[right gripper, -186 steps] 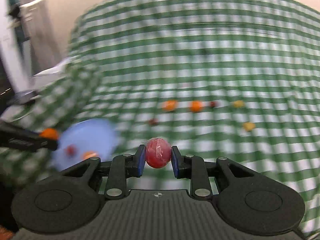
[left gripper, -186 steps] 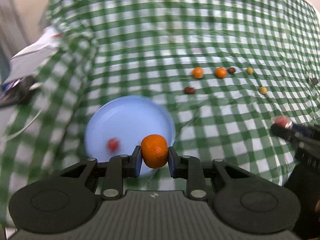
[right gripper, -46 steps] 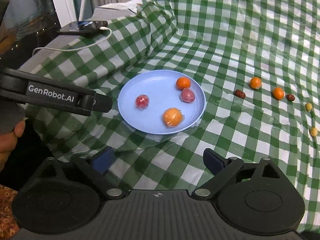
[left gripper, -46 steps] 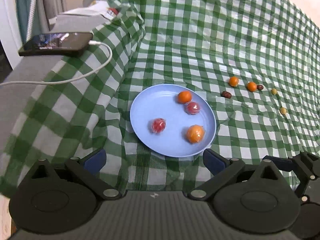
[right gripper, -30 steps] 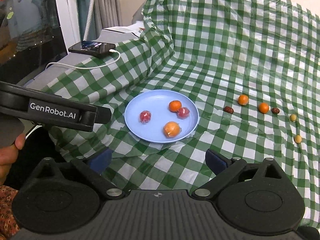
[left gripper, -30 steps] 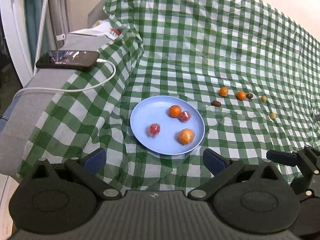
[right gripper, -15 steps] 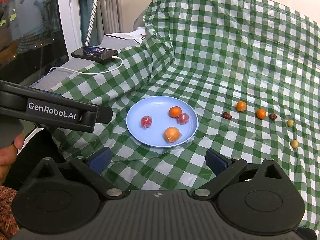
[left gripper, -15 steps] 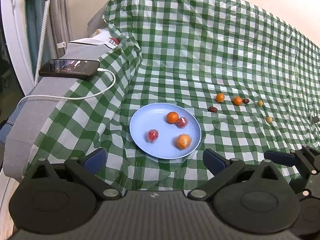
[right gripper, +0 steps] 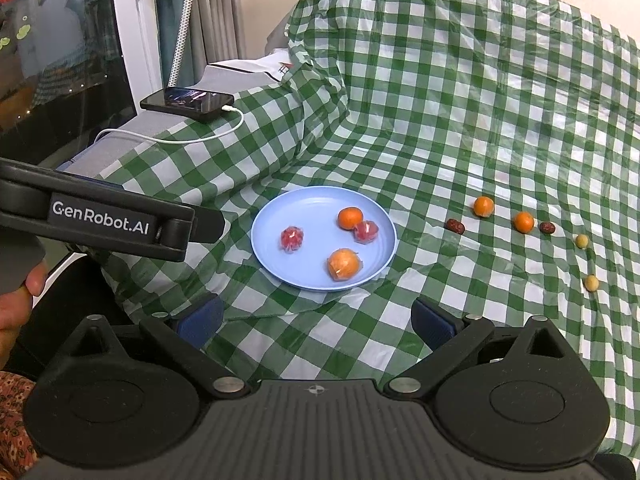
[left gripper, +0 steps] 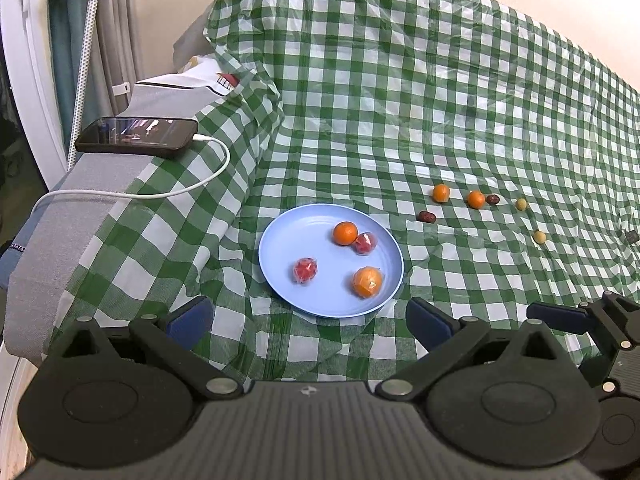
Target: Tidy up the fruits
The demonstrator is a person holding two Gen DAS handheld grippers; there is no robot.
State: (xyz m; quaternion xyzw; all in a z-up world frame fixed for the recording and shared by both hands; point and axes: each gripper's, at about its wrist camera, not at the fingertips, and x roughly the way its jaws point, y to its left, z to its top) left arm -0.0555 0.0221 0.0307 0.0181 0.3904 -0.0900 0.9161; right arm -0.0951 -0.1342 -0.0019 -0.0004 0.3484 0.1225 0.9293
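— Where is the fruit sitting?
— Four pieces are lying in the blue plate; seven smaller ones are resting on the checked cloth to its right.
— The grippers?
— The left gripper and right gripper are hovering near the plate, jaws released, grasping nothing.
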